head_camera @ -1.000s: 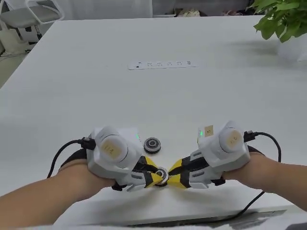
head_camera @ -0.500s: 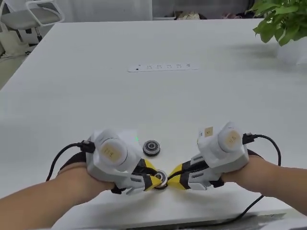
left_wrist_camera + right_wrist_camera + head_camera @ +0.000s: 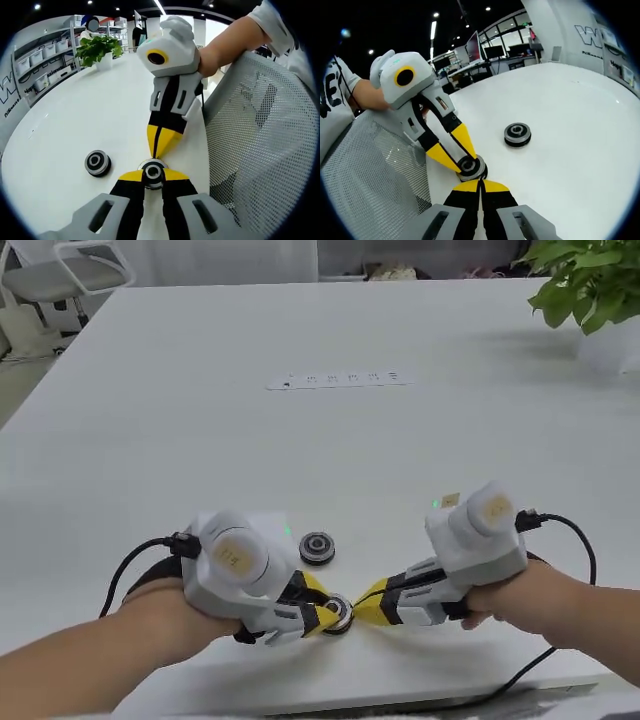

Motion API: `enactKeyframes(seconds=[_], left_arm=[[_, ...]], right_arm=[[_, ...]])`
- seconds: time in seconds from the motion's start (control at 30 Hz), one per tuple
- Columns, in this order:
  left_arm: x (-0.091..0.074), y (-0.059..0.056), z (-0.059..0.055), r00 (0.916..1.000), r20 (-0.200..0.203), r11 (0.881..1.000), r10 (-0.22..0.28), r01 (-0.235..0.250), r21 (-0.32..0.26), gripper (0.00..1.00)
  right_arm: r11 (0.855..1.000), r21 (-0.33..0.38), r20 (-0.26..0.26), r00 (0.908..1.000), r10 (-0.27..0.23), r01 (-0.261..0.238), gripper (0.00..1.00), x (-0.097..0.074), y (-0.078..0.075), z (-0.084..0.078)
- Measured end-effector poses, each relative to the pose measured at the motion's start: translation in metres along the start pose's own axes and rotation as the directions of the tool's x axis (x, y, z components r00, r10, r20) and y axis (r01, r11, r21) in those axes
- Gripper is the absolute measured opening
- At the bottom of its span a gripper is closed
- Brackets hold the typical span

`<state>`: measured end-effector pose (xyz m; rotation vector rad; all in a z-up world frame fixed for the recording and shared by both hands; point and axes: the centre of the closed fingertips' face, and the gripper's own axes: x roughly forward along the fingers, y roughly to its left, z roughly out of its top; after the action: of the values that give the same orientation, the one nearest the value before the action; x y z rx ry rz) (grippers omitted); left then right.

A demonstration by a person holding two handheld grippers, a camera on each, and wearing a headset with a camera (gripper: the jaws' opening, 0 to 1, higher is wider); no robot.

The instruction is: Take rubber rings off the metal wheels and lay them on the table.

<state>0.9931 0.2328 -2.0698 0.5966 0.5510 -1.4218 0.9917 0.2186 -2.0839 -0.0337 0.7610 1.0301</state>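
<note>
A small metal wheel with a black rubber ring sits between my two grippers near the table's front edge. My left gripper is shut on this wheel, one yellow jaw on each side. My right gripper comes in from the opposite side, its jaws closed together and pinched at the ring's edge. A second wheel with its rubber ring on lies flat on the table just beyond, apart from both grippers, and appears as the second wheel and the second wheel in the gripper views.
A white power strip lies mid-table, farther back. A potted plant stands at the far right corner. A mesh chair sits right behind the table's front edge. An office chair is beyond the far left corner.
My right gripper has rolled and its body has risen and shifted right, with its tips still at the wheel. The left gripper and the second wheel stay where they were.
</note>
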Motion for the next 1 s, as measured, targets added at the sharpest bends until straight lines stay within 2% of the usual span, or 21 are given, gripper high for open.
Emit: enactKeyframes(seconds=[0.17,0.27,0.43,1.0], left_arm=[[0.000,0.000,0.000,1.0000,-0.001,1.000,0.002,-0.002,-0.001,0.08],[0.000,0.000,0.000,1.0000,-0.002,1.000,0.002,-0.002,-0.002,0.08],[0.001,0.001,0.000,0.9999,-0.009,1.000,0.006,-0.006,-0.004,0.08],[0.000,0.000,0.001,0.9997,-0.016,1.000,0.017,-0.017,-0.009,0.08]], right_arm=[[1.000,0.029,0.014,0.9999,0.007,-0.008,0.00,0.000,0.001,0.002],[0.998,0.061,0.047,0.9988,0.015,-0.017,0.00,-0.002,0.002,0.008],[0.998,0.063,0.057,0.9983,0.016,-0.020,0.00,-0.003,0.002,0.010],[0.999,0.051,0.046,0.9988,0.015,-0.018,0.00,-0.002,0.007,0.013]])
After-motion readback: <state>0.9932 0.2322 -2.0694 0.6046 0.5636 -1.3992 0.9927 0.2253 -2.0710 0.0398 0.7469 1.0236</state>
